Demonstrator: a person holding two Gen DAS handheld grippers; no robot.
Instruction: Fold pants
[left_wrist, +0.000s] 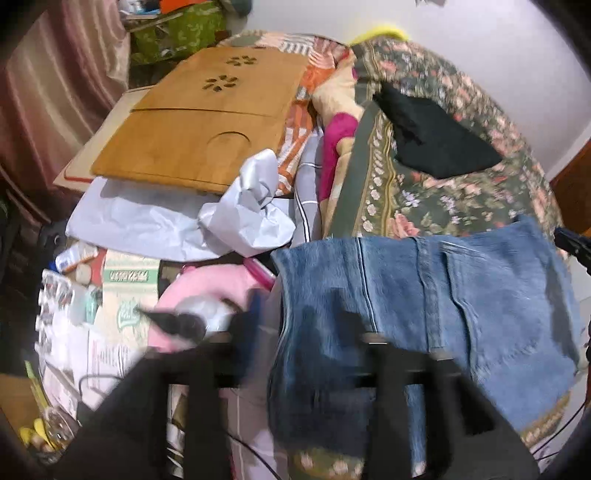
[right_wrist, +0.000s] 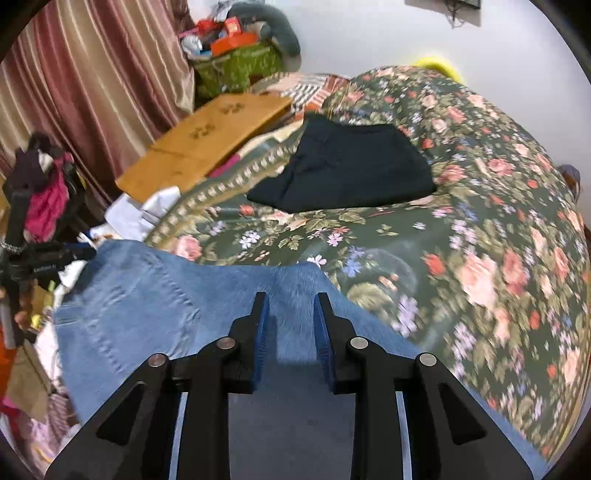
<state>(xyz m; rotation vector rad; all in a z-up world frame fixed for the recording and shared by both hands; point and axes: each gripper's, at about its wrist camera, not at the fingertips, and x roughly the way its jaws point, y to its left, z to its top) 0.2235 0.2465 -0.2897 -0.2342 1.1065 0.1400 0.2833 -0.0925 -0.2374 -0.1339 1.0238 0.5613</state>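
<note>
Evidently the fold is well along: the blue jeans lie on the floral bedspread as a compact rectangle, seams and a back pocket showing, with one edge reaching toward the cluttered side of the bed; the right gripper hovers low over the denim near its right edge, its jaws parted with a clear gap and nothing between them, blue pads facing each other across bare cloth; the left gripper is badly blurred in its own view, one finger over the pink item and papers beside the jeans and the other over the denim, so the jaws look spread wide, though whether any cloth is caught I cannot tell; my judgement is that the step in hand is the approach for a further fold or a final tidy of the bundle; the next move calls for both grippers to pinch matching corners of one edge through all layers and carry it evenly across; a folded black garment lies well apart, further up the bed, beyond it a wooden board.
</note>
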